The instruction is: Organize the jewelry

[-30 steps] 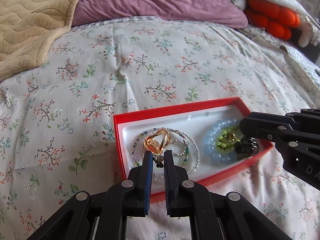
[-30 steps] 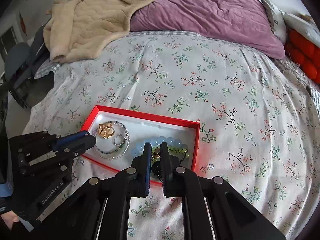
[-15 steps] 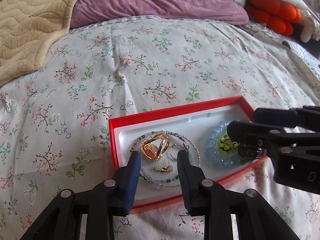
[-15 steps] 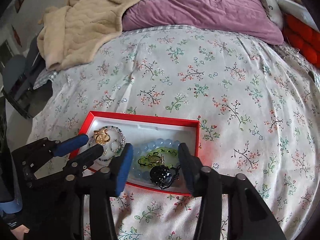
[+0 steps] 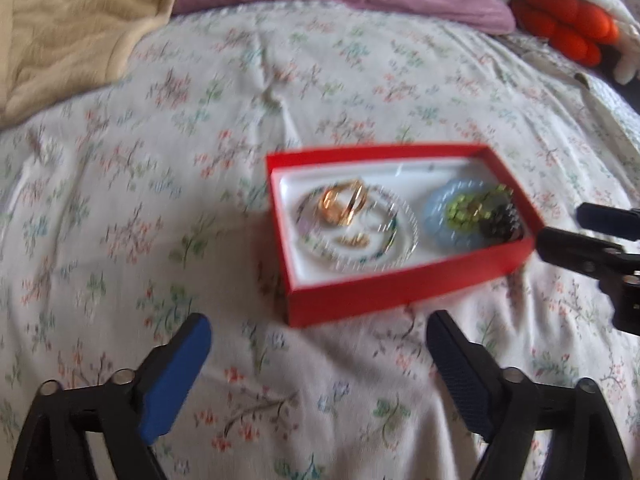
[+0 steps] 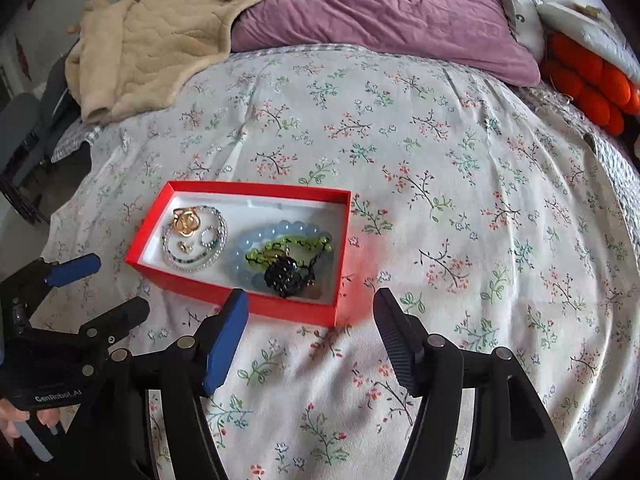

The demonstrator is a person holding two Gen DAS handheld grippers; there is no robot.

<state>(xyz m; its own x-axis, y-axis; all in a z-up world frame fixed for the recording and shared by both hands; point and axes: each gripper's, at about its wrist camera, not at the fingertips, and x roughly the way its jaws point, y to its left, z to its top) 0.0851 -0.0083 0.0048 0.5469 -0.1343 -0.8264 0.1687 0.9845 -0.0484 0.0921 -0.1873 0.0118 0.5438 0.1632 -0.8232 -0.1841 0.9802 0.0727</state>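
red box [image 6: 236, 296] sits on the floral bedspread [image 6: 440, 200], jewelry inside: gold ring [image 6: 186, 222] and bead strands on its left side, blue bracelet [image 6: 256, 240] and black pendant [image 6: 286, 276] on its right. left gripper [image 5: 318, 340] and right gripper [image 6: 310, 320] have just been opening, nothing between the jaws, both just short of the box. best to pull clear without nudging the box wall.

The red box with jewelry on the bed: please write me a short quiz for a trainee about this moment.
1. True or false: the black pendant lies outside the red box.
2. Which lies nearest the gold ring? A) clear bead necklace B) orange cushion C) beige blanket
3. Fill in: the right gripper and the left gripper are both ____.

Key: 1 false; 2 A; 3 open, holding nothing.
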